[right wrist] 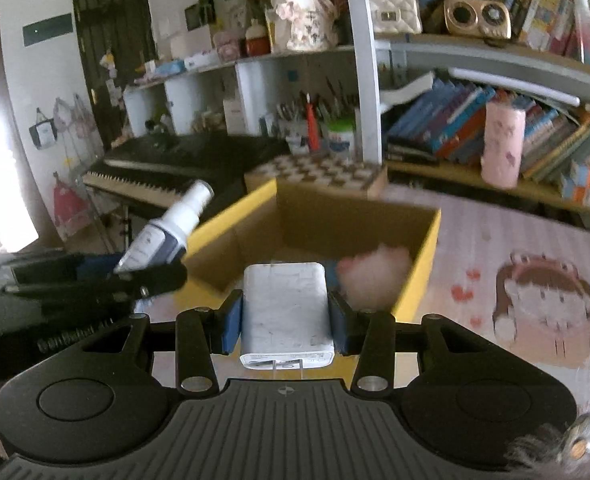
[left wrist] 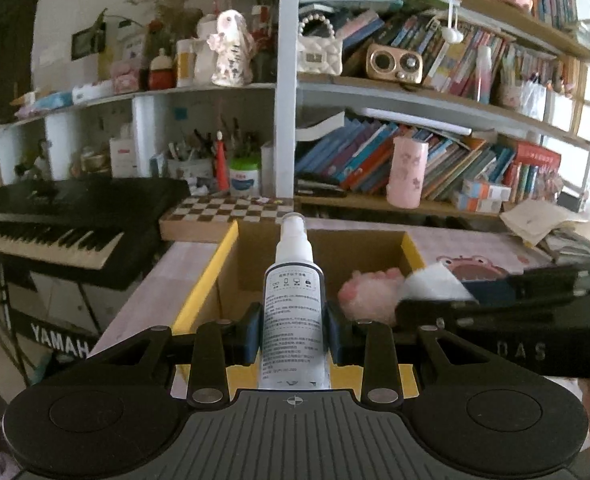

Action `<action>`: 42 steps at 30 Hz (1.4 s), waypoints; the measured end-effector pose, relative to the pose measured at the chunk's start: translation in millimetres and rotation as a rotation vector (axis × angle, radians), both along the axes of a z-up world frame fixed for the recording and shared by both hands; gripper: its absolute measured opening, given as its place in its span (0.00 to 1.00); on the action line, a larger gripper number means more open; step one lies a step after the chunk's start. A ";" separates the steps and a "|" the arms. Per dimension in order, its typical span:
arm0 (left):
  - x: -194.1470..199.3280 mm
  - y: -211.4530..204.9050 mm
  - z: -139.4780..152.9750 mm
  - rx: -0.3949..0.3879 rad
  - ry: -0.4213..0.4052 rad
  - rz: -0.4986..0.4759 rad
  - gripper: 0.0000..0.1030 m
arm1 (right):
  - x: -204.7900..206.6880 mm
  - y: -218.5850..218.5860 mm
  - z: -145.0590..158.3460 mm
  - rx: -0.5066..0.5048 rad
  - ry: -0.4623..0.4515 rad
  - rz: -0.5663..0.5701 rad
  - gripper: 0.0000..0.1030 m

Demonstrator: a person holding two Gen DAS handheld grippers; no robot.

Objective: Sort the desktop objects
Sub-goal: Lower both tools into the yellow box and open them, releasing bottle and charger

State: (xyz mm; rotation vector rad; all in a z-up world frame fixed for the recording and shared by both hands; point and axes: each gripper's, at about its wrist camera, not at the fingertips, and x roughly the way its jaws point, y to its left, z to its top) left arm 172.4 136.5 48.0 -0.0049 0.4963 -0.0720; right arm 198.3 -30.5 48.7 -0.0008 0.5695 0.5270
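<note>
We have both tools loaded. Left tool (left wrist: 293, 338) is clamped on a white spray bottle (left wrist: 295, 304), pads on the label section, nozzle pointing forward and away from us. Right tool (right wrist: 287, 320) is clamped on a white charger block (right wrist: 287, 314), its printed end facing the camera.

Directly ahead of both tools sits an open cardboard box (left wrist: 409, 246) with yellow flap edges, on the pink-printed tabletop (right wrist: 495, 240). Inside the box, ahead-right of the left tool, we see a pink fluffy toy (left wrist: 369, 290); from the right wrist view it lies just ahead-right of the charger block. Both held items hang over the near edge of the box; from these views we can't tell how far above it.

From the left wrist view, the right tool comes in from the right, its tip with the white block over the box. From the right wrist view, the left tool comes in from the left, with the bottle tilted up and to the right, beside the box's left wall.

Beyond the box: a chessboard (left wrist: 223, 210) touching or just behind its far-left corner, a black keyboard (left wrist: 63, 216) to the left, and a bookshelf (left wrist: 415, 96) further back with a pink cup (left wrist: 407, 172) on its lower shelf.
</note>
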 end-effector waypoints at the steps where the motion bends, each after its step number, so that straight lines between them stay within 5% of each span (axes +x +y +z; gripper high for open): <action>1: 8.6 -0.5 -0.7 0.004 0.005 0.000 0.30 | 9.7 0.6 1.1 -0.003 -0.005 0.004 0.39; 12: 96.9 -9.7 -35.5 0.088 0.171 -0.021 0.31 | 119.5 25.6 -23.9 -0.201 0.025 0.136 0.39; 23: 130.0 -14.4 -66.0 0.125 0.312 -0.037 0.31 | 171.9 53.7 -52.5 -0.386 0.078 0.236 0.39; 42: 125.3 -14.4 -61.1 0.117 0.272 -0.087 0.34 | 169.9 62.6 -57.9 -0.442 0.055 0.196 0.41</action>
